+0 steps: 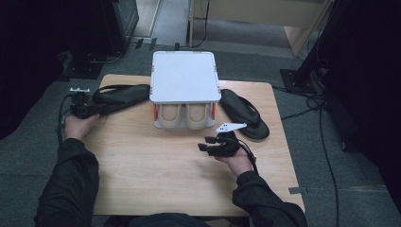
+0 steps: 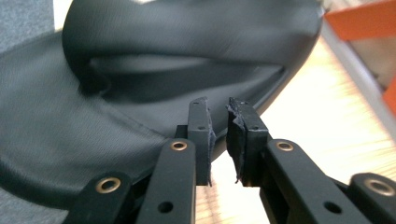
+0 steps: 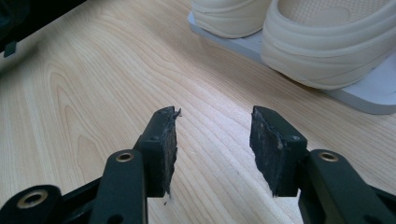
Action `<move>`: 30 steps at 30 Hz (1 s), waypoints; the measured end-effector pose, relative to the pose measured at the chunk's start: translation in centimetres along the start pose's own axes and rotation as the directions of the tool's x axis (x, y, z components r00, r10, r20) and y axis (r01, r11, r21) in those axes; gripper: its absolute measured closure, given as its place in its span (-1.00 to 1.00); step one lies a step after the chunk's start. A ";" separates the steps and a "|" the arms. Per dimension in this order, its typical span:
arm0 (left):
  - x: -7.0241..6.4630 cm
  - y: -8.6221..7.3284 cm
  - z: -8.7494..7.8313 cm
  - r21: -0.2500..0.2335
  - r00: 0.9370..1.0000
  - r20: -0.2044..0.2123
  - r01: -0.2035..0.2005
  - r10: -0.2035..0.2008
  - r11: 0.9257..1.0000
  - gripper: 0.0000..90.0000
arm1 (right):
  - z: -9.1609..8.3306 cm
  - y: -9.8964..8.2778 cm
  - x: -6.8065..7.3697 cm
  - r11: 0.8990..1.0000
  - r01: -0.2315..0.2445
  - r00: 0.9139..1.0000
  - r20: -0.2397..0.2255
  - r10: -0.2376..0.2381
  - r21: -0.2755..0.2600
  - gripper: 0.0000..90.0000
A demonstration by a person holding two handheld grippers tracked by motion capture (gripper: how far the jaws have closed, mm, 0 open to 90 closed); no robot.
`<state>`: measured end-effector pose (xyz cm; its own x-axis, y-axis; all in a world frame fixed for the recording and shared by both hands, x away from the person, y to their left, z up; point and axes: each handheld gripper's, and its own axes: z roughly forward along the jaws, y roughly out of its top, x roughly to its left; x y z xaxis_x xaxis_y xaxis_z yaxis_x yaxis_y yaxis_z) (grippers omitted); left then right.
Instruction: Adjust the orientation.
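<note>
Scene: left hand-held gripper [image 2: 218,135] jaws nearly together, nothing between, just at black slipper [image 1: 118,97] on counter [image 1: 156,175] left edge | right hand-held gripper [image 3: 212,149] jaws apart, empty, near cream shoes [image 1: 184,116] on rack.

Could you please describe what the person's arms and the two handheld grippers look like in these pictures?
Both arms wear dark long sleeves. The left gripper and right gripper are black, each with two jaws tipped by worn, frayed dark pads and brass-coloured rivets. A pale three-cornered plate tops the right one; black cables trail behind.
</note>
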<state>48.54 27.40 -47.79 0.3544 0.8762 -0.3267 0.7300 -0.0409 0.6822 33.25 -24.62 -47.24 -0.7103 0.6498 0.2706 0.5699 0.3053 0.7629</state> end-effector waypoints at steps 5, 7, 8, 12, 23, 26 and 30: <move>-2.1 2.3 0.3 -0.022 0.998 0.001 -0.070 0.070 0.997 0.83 | 0.2 0.0 0.1 1.000 -0.006 1.000 -0.011 0.006 0.008 0.17; -2.6 2.9 0.8 -0.025 0.996 0.006 -0.084 0.084 0.996 0.87 | 0.3 0.0 0.2 1.000 -0.001 1.000 -0.015 0.002 0.016 0.18; -2.8 3.2 1.1 -0.023 0.996 0.010 -0.088 0.089 0.996 0.87 | 0.4 -0.1 0.3 1.000 0.000 1.000 -0.016 0.001 0.020 0.18; -3.3 4.6 2.6 -0.015 0.997 0.026 -0.072 0.072 0.997 0.90 | 0.6 -0.2 0.3 1.000 -0.010 1.000 -0.020 0.011 0.024 0.19; -4.9 7.7 7.2 0.021 0.997 -0.013 -0.080 0.081 0.997 0.86 | 1.0 0.1 0.6 1.000 0.012 1.000 -0.018 -0.012 0.020 0.19; -4.9 7.4 8.3 0.034 0.997 -0.033 -0.062 0.063 0.997 0.86 | 0.8 0.1 0.6 1.000 0.012 1.000 -0.016 -0.012 0.018 0.19; -4.8 6.8 9.5 0.093 0.998 -0.052 -0.040 0.045 0.995 0.88 | 0.6 0.1 0.4 1.000 0.012 1.000 -0.013 -0.012 0.018 0.19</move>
<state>57.35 18.35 -47.80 0.3562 0.8971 -0.2616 0.7663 -0.1202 0.6312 33.25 -23.91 -47.41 -0.7226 0.6367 0.2693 0.5686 0.3259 0.7553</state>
